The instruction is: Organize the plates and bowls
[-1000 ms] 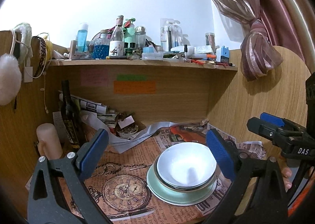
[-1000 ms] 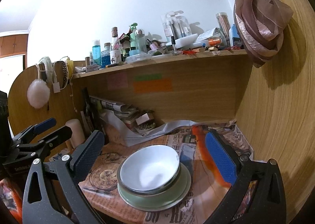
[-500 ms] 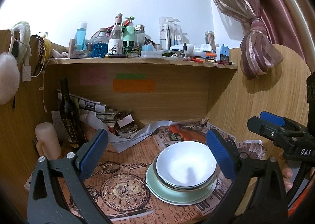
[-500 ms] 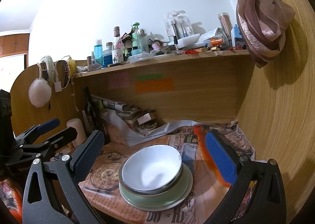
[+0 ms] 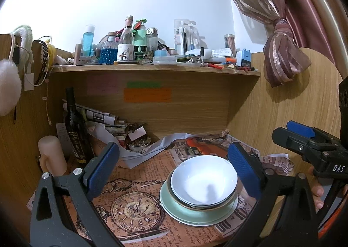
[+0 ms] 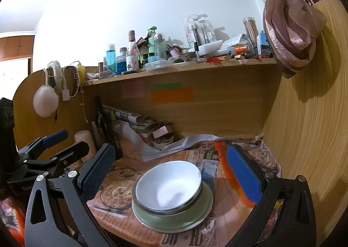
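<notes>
Bowls (image 5: 203, 184) sitting nested on green plate (image 5: 174, 210); left gripper (image 5: 174, 168) and right gripper (image 6: 174, 173) hovering wide apart, holding nothing. Judging stack done; backing straight out avoids nudging it.

A white bowl (image 5: 203, 182) is nested upright in a gold-rimmed bowl (image 5: 174, 194), and both are stacked on a pale green plate (image 5: 174, 212) on the newspaper-covered surface (image 5: 130, 184).

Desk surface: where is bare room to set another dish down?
Free: the clock print left of the stacked bowls, and the newspaper behind them. Crowded: the back left corner around the dark bottle and paper pile.
</notes>
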Motion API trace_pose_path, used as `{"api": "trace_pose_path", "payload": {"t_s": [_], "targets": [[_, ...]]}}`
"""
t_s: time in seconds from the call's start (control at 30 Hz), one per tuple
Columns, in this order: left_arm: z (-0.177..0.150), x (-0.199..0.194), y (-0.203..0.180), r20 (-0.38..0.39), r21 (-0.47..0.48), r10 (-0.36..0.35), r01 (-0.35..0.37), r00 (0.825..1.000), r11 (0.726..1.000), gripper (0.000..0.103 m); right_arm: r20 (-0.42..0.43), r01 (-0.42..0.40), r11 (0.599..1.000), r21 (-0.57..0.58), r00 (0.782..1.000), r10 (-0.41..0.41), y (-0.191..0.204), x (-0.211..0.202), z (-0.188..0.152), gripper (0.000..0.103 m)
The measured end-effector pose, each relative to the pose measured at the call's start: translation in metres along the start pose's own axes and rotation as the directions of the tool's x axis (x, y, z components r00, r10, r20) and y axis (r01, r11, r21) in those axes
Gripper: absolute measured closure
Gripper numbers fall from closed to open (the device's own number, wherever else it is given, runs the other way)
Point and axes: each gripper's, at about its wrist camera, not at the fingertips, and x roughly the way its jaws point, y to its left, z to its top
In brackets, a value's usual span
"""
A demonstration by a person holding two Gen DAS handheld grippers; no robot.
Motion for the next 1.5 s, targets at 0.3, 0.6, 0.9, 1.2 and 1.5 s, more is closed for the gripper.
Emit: {"api": "trace_pose_path", "payload": {"t_s": [0.3,0.6,0.9,1.2,1.5], "targets": [[-0.0007,0.0004,-0.0016,0.002,0.007,-0.003,0.003,1.0,1.0,0.001,-0.001,-0.002,1.0,0.003,1.0,0.002,0.0016,-0.0006,0.0002,0.0],[-0.0013,-0.0004,-0.0018,0.003,0.007,-0.007,0.007,1.0,1.0,0.0,-0.001,-0.005,1.0,0.002,1.0,0.005,0.0004,-0.0005,0.0005,0.0],[-0.001,-0.0002,-0.0042,0.003,0.001,-0.015,0.015,1.0,1.0,0.0,0.0,-0.001,1.0,0.002,1.0,0.001,0.0014,-0.0003,0.001,0.0],[-0.0011,0.003,-0.0068,0.003,-0.008,-0.016,0.016,1.0,1.0,0.0,-0.002,-0.003,1.0,0.002,1.0,0.003,0.001,0.0001,0.001,0.0],[-0.0021,0.0051,-0.0063,-0.011,-0.019,-0.032,0.032,0.999,0.999,0.0,-0.009,-0.004,1.0,0.002,1.0,0.004,0.0022,0.0037,0.0001,0.0]]}}
